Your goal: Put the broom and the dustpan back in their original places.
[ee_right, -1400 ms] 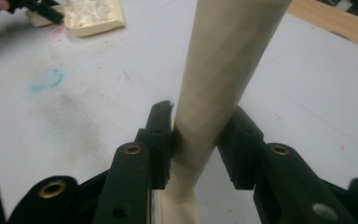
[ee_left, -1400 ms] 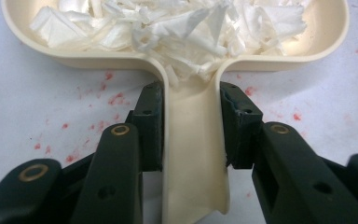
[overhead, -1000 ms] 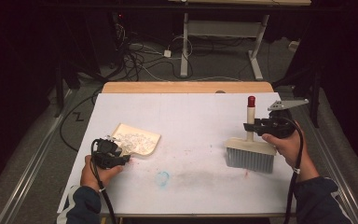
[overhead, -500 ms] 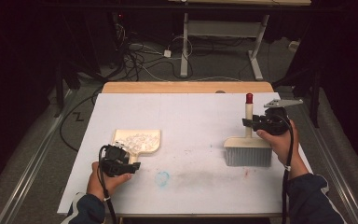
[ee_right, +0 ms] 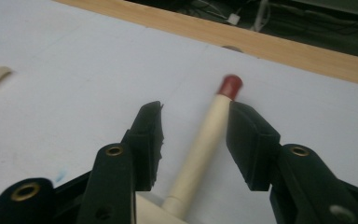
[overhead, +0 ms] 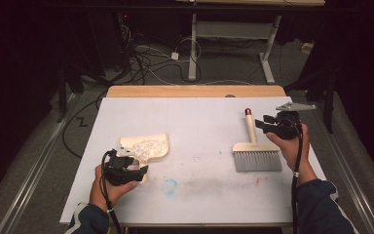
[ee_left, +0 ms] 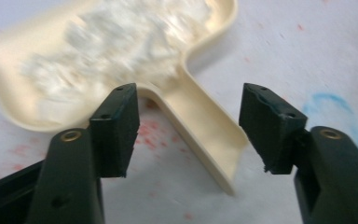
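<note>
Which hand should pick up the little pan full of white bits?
Left. The left hand-held gripper has its open jaws on either side of the dustpan handle; the right hand-held gripper is across the table by the brush.

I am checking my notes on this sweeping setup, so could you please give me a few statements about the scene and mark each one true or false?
1. The dustpan holds white scraps. True.
2. The brush stands upright on its bristles. False: it lies flat on the table.
3. The left gripper clamps the dustpan's handle. False: its jaws have just been opening, and the handle lies between them untouched.
4. The brush handle has a red tip. True.
5. The right gripper has the brush handle between its jaws. True.
</note>
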`<action>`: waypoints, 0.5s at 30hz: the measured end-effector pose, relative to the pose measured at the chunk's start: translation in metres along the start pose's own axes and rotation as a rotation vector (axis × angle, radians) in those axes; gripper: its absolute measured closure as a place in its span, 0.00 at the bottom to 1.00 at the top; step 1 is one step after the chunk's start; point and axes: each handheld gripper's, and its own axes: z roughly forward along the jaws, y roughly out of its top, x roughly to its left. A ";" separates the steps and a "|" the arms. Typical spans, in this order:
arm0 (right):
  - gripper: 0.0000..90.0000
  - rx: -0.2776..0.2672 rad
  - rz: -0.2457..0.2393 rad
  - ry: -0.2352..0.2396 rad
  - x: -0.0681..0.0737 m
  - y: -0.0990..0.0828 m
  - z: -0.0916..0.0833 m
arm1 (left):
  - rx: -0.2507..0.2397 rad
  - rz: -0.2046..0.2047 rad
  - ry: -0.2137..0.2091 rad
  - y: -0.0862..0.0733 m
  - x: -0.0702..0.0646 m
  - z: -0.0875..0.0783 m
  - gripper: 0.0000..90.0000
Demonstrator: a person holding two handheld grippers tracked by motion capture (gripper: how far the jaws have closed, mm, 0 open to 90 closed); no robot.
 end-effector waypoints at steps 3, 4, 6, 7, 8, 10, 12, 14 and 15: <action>0.60 -0.029 -0.001 -0.005 0.002 0.000 -0.005 | -0.086 0.049 0.010 0.002 -0.003 -0.005 0.30; 0.58 -0.042 -0.007 -0.012 0.003 0.000 -0.008 | -0.104 0.065 0.020 0.003 -0.005 -0.006 0.29; 0.54 -0.064 -0.007 -0.002 0.006 -0.001 -0.013 | -0.149 0.096 0.036 0.004 -0.009 -0.008 0.27; 0.52 -0.075 -0.009 -0.006 0.007 -0.002 -0.016 | -0.167 0.113 0.034 0.005 -0.010 -0.010 0.27; 0.51 -0.085 -0.012 -0.014 0.009 -0.002 -0.019 | -0.181 0.125 0.032 0.005 -0.012 -0.010 0.26; 0.50 -0.127 -0.035 -0.013 0.013 -0.002 -0.026 | -0.205 0.155 0.049 0.004 -0.016 -0.012 0.24; 0.47 -0.141 -0.056 -0.016 0.017 -0.003 -0.031 | -0.233 0.177 0.057 0.004 -0.018 -0.014 0.24; 0.45 -0.164 -0.079 -0.012 0.022 -0.005 -0.035 | -0.257 0.188 0.060 0.003 -0.021 -0.015 0.23; 0.44 -0.172 -0.092 -0.014 0.024 -0.006 -0.038 | -0.264 0.196 0.060 0.003 -0.021 -0.016 0.23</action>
